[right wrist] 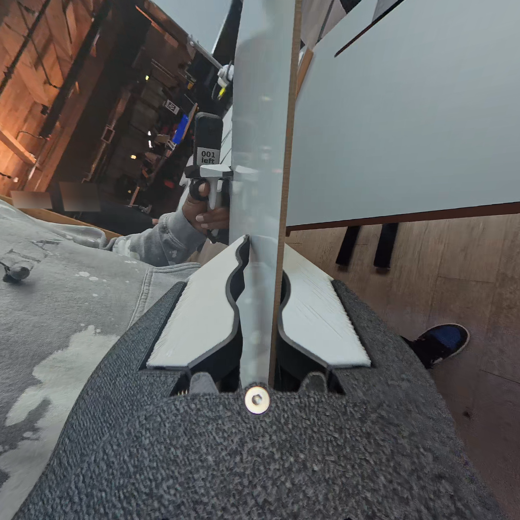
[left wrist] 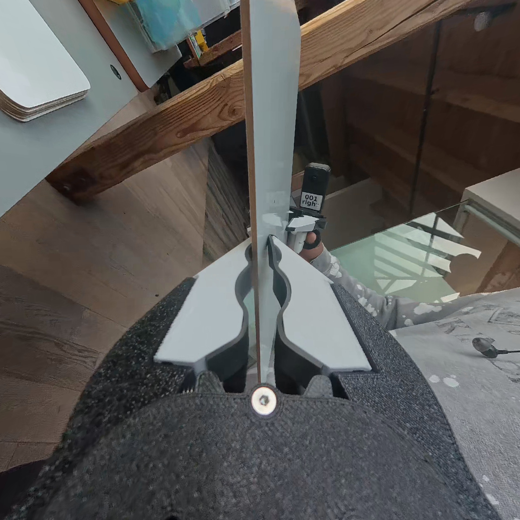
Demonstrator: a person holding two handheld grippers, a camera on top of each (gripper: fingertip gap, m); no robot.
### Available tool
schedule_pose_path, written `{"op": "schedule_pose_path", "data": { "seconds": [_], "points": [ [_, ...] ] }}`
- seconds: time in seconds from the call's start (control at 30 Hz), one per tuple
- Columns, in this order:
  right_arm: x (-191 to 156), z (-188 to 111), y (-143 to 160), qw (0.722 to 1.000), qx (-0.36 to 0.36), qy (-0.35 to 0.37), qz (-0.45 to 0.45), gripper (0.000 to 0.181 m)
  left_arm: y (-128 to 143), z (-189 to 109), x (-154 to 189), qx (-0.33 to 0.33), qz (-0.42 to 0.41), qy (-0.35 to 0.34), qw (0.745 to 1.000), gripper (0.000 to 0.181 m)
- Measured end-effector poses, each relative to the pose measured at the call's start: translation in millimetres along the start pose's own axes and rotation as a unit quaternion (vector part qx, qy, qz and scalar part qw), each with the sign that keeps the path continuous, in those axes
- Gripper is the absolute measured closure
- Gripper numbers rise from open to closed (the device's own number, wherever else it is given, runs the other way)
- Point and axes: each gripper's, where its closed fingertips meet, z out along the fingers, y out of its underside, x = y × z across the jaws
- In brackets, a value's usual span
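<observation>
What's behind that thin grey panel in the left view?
Behind the panel, the right gripper shows partly, with a hand on its handle and a wooden beam beyond. The panel hides that gripper's fingertips.

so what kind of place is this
Probably a woodworking or furniture workshop. Both grippers, left and right, clamp a thin grey laminated panel; stacked cut boards, a heavy timber beam and cluttered shelving surround them.

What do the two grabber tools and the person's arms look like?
Each tool, left tool and right tool, has two pale grey fingers with wavy black-edged insides, on a rough, speckled black body with a silver screw. A black camera with a white label stands on top. The sleeves are grey, splotched white.
</observation>
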Motion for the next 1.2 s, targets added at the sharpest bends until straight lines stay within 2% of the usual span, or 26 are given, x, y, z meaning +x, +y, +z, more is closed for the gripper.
{"op": "schedule_pose_path", "data": {
  "seconds": [0.17,0.3,0.37,0.53,0.7,0.77,0.83,0.93,1.07,1.1,1.2],
  "points": [
    [66.3,-21.2,-70.0,0.997,-0.016,0.074,-0.020,0.152,-67.7,59.1,-22.7,0.001,-0.036,0.033,0.999,0.180],
    [100.8,-32.7,-120.7,0.995,-0.021,0.091,-0.033,0.142,-115.5,93.4,-26.7,0.006,-0.038,0.048,0.998,0.180],
    [113.7,-36.3,-140.7,0.996,-0.034,0.072,-0.040,0.140,-134.6,107.1,-28.9,0.018,-0.059,0.062,0.996,0.180],
    [166.2,-47.5,-193.0,0.995,-0.059,0.045,-0.070,0.139,-159.1,140.8,-60.8,0.038,-0.081,0.027,0.996,0.180],
    [246.8,-53.1,-235.9,0.994,-0.101,0.008,-0.040,0.155,-179.7,179.9,-115.2,0.114,-0.116,-0.028,0.986,0.180],
    [278.2,-51.5,-253.3,0.992,-0.127,0.004,-0.006,0.156,-188.9,195.8,-138.1,0.146,-0.131,-0.067,0.978,0.179],
    [303.5,-48.0,-268.2,0.988,-0.154,-0.009,0.010,0.160,-197.7,206.0,-166.9,0.172,-0.138,-0.150,0.964,0.170],
    [336.3,-38.3,-282.2,0.979,-0.202,-0.012,0.007,0.165,-195.9,217.8,-209.5,0.140,-0.119,-0.300,0.936,0.151],
    [374.4,-19.2,-285.7,0.966,-0.256,0.022,-0.027,0.158,-186.3,226.9,-261.7,0.060,-0.117,-0.461,0.878,0.122],
    [383.4,-13.8,-286.8,0.964,-0.260,0.036,-0.034,0.156,-188.2,228.2,-270.8,0.054,-0.123,-0.480,0.867,0.121],
    [408.2,-3.6,-294.7,0.962,-0.262,0.064,-0.036,0.152,-202.2,230.2,-283.7,0.051,-0.145,-0.489,0.859,0.121]
  ]
}}
